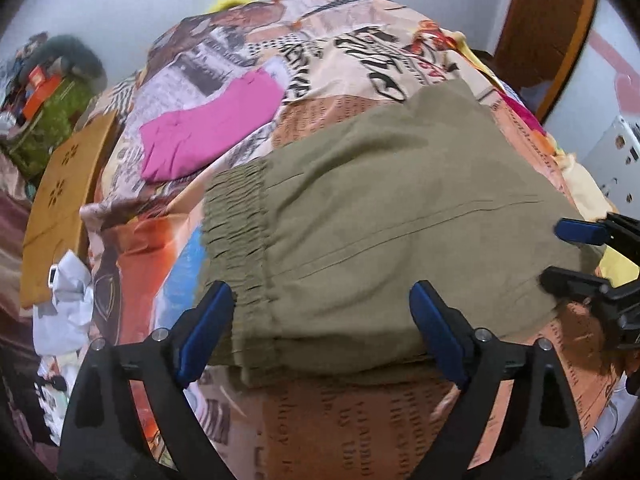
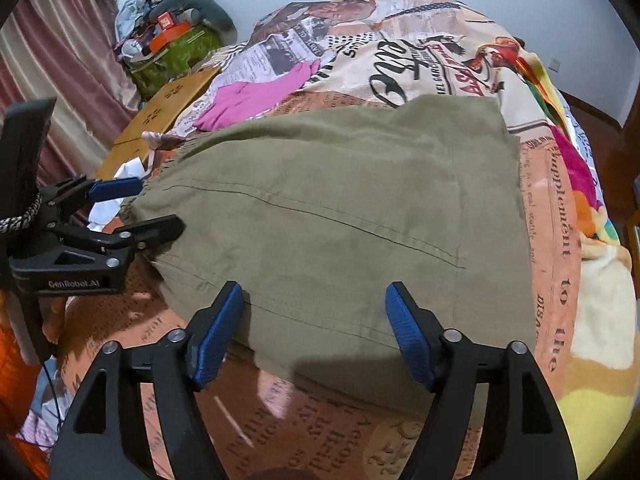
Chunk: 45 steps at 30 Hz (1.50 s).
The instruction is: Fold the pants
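Observation:
Olive-green pants (image 1: 380,200) lie folded into a flat rectangle on the bed, with the gathered elastic waistband (image 1: 236,220) at their left end. My left gripper (image 1: 320,292) stands open over the near edge by the waistband, its blue pads wide apart and pressing nothing. In the same view my right gripper (image 1: 556,254) enters from the right edge at the pants' other end. The right wrist view shows the pants (image 2: 340,200) filling the middle. There my right gripper (image 2: 315,292) is open above their near edge, and the left gripper (image 2: 158,206) stands open at the left end.
A newspaper-print bedspread (image 1: 360,52) covers the bed. A folded pink garment (image 1: 208,128) lies beyond the pants on the left. A wooden board (image 1: 60,208), crumpled white cloth (image 1: 68,300) and a cluttered green bag (image 2: 172,56) sit off the bed's left side, by a curtain (image 2: 60,40).

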Available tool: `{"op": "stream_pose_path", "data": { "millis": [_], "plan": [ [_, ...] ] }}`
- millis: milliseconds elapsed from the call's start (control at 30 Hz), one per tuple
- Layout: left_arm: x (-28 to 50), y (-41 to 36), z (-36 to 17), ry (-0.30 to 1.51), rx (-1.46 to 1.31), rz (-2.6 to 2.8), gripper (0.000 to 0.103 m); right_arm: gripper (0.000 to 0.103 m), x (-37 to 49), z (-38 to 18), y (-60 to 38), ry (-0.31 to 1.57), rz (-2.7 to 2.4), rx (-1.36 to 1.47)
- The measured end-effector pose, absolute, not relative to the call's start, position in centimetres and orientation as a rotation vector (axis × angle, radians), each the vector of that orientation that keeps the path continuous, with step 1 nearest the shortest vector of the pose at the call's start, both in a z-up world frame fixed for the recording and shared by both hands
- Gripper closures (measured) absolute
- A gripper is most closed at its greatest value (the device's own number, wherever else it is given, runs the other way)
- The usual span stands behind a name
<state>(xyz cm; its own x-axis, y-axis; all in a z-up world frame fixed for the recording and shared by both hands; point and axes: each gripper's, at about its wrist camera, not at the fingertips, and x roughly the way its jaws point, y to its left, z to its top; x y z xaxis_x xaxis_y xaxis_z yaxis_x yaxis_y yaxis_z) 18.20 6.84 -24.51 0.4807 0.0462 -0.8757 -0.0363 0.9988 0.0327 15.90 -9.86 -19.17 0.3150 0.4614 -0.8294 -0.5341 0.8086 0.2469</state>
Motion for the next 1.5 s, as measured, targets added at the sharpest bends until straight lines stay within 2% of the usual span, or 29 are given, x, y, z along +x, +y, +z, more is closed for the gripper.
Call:
{"op": "stream_pose_path", "data": {
  "millis": [100, 367, 800, 1233, 1500],
  "plan": [
    [17.8, 8.1, -24.6, 1.069, -0.010, 0.081, 0.007, 0.032, 15.9, -19.4, -11.3, 1.076, 0.621, -0.054],
    [16.4, 10.6, -24.9, 1.077, -0.067, 0.125, 0.004, 0.030, 15.3, -19.5, -15.2, 1.093, 0.521, 0.004],
    [16.0, 10.4, -24.6, 1.087, -0.046, 0.146, 0.004, 0.027, 14.7, -20.0, -18.9, 1.111, 0.422, 0.082],
    [19.6, 10.3, -19.8, 0.971, 0.025, 0.163, 0.004, 0.027, 17.0, -14.3, -16.8, 0.928, 0.471, -0.020],
    [24.0, 11.4, -19.3, 0.945, 0.018, 0.178, 0.004, 0.027, 21.3, -13.6, -15.2, 0.867, 0.491, -0.043]
  ]
}}
